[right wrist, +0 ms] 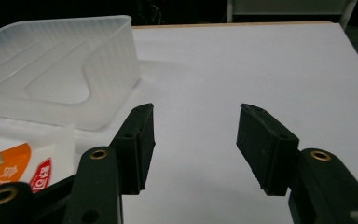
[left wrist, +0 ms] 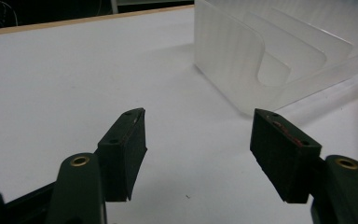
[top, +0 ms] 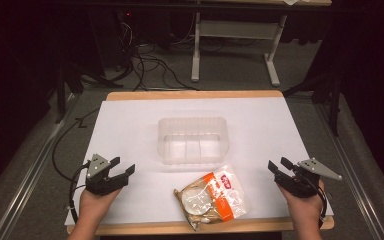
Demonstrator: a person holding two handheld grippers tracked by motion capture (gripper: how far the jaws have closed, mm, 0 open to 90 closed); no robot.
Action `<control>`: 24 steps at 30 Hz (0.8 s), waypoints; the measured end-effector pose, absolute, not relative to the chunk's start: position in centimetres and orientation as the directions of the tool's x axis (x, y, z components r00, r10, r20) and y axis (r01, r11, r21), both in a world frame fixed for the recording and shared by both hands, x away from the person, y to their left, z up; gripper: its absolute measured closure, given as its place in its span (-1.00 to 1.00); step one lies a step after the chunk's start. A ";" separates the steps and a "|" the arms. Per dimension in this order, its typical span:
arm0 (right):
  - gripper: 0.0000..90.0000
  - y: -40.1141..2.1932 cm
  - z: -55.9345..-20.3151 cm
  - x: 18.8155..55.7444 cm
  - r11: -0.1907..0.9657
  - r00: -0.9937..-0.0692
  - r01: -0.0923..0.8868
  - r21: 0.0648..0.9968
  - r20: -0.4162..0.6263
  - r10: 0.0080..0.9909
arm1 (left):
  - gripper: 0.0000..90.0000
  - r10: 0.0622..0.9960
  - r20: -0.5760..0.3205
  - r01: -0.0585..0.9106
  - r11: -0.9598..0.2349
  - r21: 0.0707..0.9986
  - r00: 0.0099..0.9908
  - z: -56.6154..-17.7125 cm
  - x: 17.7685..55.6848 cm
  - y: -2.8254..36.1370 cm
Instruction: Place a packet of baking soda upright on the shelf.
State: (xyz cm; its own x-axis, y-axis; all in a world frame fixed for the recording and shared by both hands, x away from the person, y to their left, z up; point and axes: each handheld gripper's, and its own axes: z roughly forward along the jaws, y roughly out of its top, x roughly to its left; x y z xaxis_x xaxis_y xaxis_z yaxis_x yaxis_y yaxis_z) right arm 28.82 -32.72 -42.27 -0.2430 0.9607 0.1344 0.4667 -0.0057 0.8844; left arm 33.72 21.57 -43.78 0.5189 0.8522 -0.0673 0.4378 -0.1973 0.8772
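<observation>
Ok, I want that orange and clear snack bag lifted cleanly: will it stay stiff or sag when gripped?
The snack bag looks like thin, wrinkled film, so it will probably sag around whichever edge is pinched. Its glossy surface may be slippery. The round pieces inside look light but possibly brittle, so a corner grip seems safer.

White-topped table (top: 130, 130) bears a clear container (top: 193, 140) and snack bag (top: 211, 198).

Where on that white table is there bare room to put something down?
The table lies bare left of the clear tub, right of it, and behind it to the far edge. It is crowded at the near middle, where the snack bag lies just before the tub.
</observation>
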 end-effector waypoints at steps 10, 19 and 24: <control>-0.13 -29.1 -42.2 28.6 0.085 -0.354 0.493 0.866 0.110 0.929 | -0.21 0.852 -0.053 0.431 -0.210 0.877 0.522 -43.8 33.7 21.5; -0.30 -26.2 -43.6 29.2 0.143 -0.453 0.589 0.796 0.178 0.873 | -0.21 0.841 -0.021 0.424 -0.251 0.870 0.540 -43.9 33.6 20.9; -0.36 -25.4 -44.5 29.6 0.168 -0.468 0.634 0.755 0.201 0.861 | -0.22 0.836 -0.010 0.421 -0.266 0.867 0.548 -44.0 33.6 20.8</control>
